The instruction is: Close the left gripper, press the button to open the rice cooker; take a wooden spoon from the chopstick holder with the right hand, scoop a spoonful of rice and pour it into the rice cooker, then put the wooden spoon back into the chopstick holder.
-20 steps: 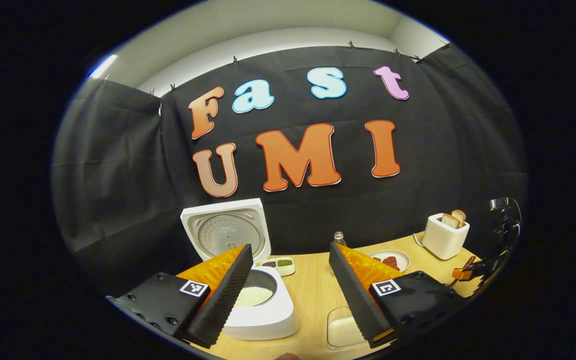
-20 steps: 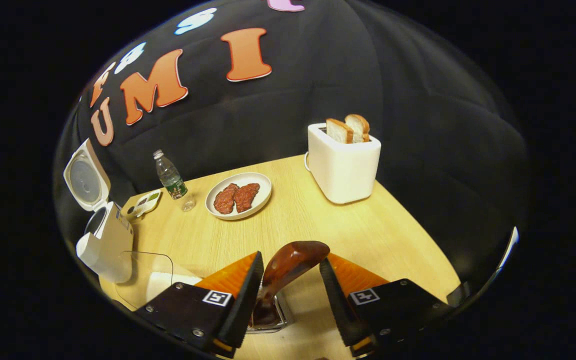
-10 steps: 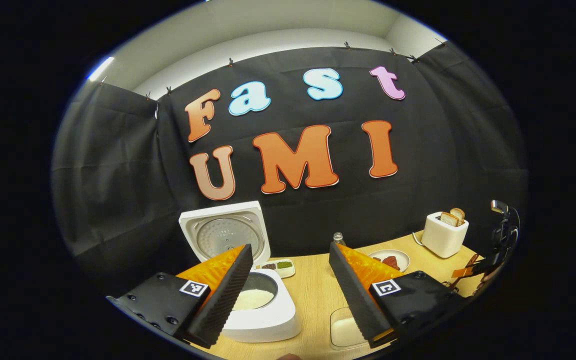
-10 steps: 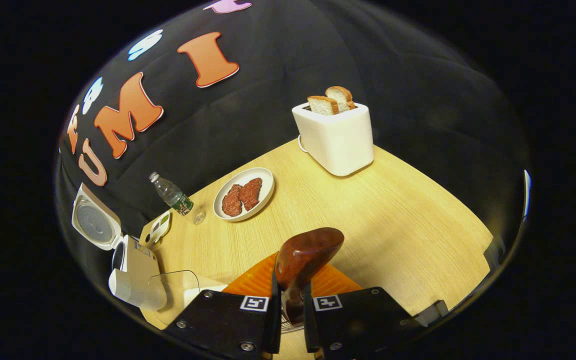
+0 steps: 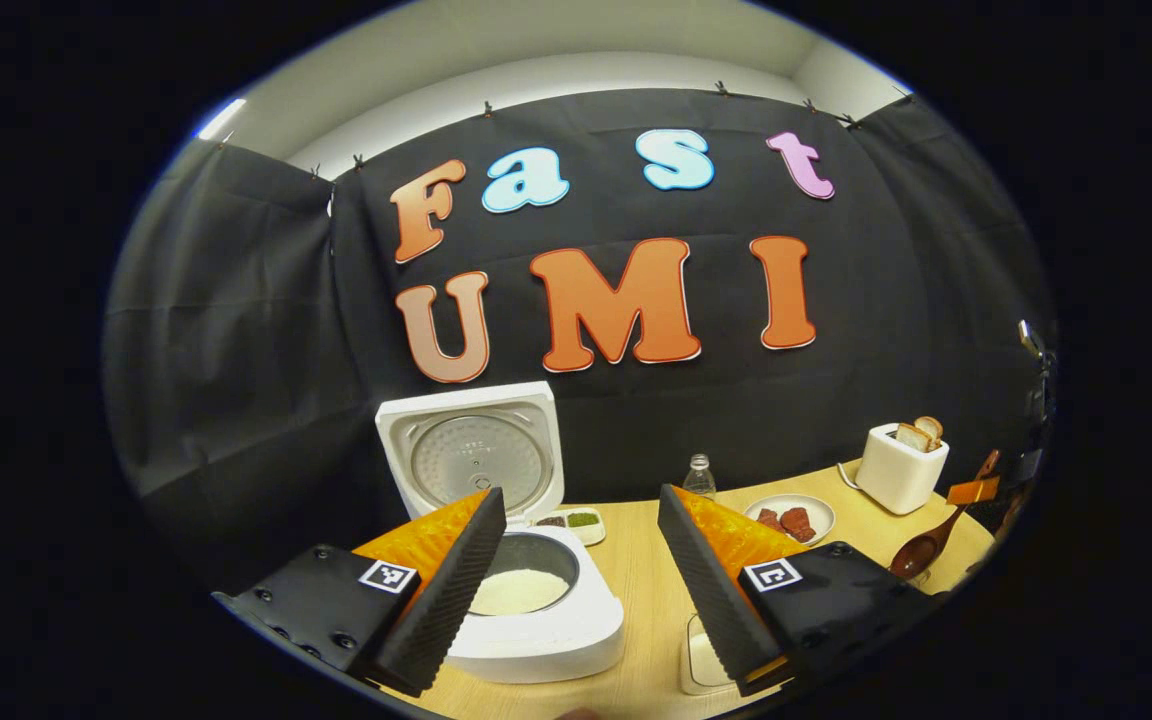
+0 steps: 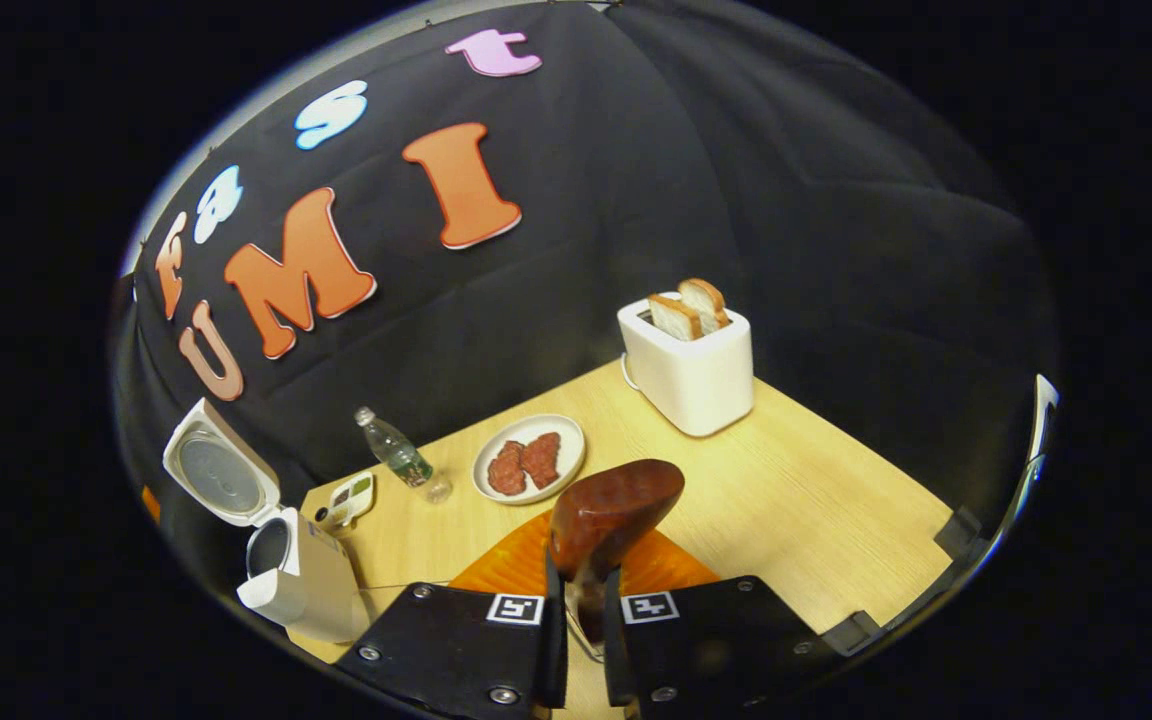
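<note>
The right claw (image 6: 584, 610) is clamped on the wooden spoon (image 6: 608, 518). The left claw (image 5: 576, 585) gapes wide, holding nothing. Left gripper view looks into the lid-up rice cooker (image 5: 536, 610), showing white rice (image 5: 516, 592).

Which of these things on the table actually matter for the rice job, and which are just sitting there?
For the job: rice cooker, wooden spoon, right hand-held gripper.

Lying about: toaster, plate of meat, water bottle.

White rice cooker (image 5: 536, 620), reddish-brown wooden spoon (image 6: 611, 515)
</note>
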### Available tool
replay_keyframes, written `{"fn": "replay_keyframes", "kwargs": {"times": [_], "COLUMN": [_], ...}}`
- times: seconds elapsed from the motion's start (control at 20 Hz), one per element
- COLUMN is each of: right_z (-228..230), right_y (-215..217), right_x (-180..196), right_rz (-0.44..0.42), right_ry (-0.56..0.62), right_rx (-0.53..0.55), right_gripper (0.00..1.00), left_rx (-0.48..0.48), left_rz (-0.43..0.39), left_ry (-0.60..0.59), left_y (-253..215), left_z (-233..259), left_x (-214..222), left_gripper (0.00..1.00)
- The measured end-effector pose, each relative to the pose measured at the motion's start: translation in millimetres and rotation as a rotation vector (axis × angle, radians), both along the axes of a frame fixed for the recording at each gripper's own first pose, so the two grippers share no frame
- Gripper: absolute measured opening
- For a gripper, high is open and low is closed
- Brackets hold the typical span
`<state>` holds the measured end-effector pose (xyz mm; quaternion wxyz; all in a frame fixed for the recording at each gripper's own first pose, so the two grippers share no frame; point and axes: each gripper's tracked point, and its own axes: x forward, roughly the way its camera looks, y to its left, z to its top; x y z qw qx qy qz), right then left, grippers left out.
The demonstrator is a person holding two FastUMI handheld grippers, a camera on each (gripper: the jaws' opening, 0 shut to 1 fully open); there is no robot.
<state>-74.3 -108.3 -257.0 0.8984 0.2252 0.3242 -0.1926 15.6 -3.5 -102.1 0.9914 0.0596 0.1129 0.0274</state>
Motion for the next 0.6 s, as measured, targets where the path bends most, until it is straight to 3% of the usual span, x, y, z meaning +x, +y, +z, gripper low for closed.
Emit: {"fn": "replay_keyframes", "kwargs": {"times": [0.25,0.45,0.6], "right_z": [23,-9,-34], "right_y": [79,140,161], "right_x": [33,34,35], "right_rz": [0.168,0.332,0.421], "right_ry": [-0.069,-0.009,0.025], "right_rx": [0.050,0.031,-0.045], "right_gripper": [0.14,0.14,0.14], "left_rx": [-0.026,-0.033,-0.026], "left_rz": [0.058,0.121,0.184], "left_ry": [0.014,0.002,0.014], "left_y": [32,65,90], "left_z": [-6,-2,-9], "left_x": [-7,-19,-32], "left_gripper": [1.00,1.00,1.00]}}
